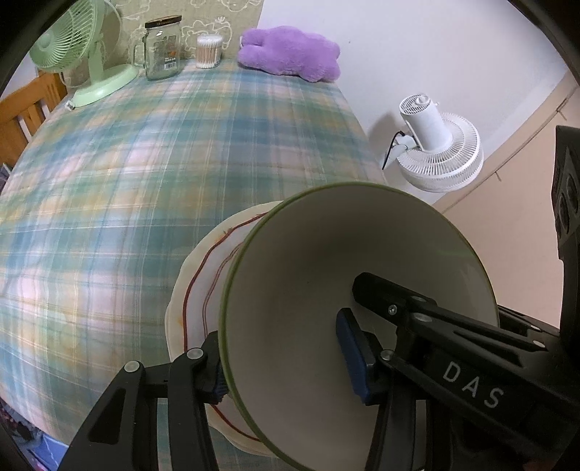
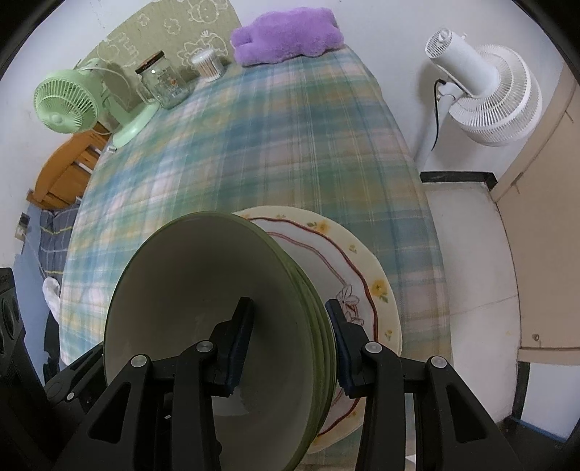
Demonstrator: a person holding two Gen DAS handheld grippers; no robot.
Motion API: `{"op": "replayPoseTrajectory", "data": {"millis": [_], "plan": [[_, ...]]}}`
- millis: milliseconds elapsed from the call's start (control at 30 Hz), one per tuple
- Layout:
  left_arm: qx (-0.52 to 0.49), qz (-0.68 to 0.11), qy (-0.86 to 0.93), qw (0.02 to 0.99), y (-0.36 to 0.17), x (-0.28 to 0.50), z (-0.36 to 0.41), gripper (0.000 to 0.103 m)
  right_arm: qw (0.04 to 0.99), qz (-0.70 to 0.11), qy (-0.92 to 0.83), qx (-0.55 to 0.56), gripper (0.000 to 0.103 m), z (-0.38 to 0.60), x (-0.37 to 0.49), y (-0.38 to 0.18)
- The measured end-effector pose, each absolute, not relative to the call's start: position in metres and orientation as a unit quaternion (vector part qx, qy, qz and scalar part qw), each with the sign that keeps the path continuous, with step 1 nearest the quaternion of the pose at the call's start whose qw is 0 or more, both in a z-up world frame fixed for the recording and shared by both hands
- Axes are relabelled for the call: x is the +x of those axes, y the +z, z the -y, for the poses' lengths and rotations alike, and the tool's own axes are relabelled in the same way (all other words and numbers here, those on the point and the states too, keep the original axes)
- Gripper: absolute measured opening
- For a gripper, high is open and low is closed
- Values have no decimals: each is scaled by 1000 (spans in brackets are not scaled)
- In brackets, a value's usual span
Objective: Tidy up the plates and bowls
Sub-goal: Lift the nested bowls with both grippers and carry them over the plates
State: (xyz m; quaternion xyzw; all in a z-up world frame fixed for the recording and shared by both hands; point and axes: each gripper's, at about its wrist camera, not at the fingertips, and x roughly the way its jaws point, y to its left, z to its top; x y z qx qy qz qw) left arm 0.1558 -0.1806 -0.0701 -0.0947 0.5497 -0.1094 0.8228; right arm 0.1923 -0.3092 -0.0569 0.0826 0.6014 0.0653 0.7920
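Observation:
A green bowl with a cream inside [image 1: 308, 290] [image 2: 188, 290] sits on a cream plate with a red wavy line and yellow flowers [image 1: 195, 290] [image 2: 373, 286], near the front right corner of the plaid table. Both grippers straddle the bowl's rim. My left gripper [image 1: 282, 366] has one finger outside the left rim and one inside, with a wide gap between the pads. My right gripper [image 2: 290, 347] has one finger inside and one outside the right rim. Both look open around the rim. In the left wrist view, the other gripper's black finger [image 1: 391, 300] reaches into the bowl.
At the table's far end stand a green desk fan [image 1: 83, 54] [image 2: 72, 101], a glass jar [image 1: 163, 47] [image 2: 163, 83], a cotton swab tub [image 1: 209, 50] [image 2: 208, 63] and a purple plush toy [image 1: 290, 52] [image 2: 286, 32]. A white floor fan [image 1: 438, 152] [image 2: 485, 90] stands right of the table; a wooden chair [image 2: 69, 170] is left.

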Motion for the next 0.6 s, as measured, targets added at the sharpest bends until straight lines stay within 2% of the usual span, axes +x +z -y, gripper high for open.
{"op": "replayPoseTrajectory", "data": {"millis": [267,600], "plan": [[-76,-544,-94,830,-69,157,184,50,797,-593,78,86,43,311,196,-60],[-78,-541,-95,832,-69,152,187,71,813,-576,72,46,48,305,188,-52]]}}
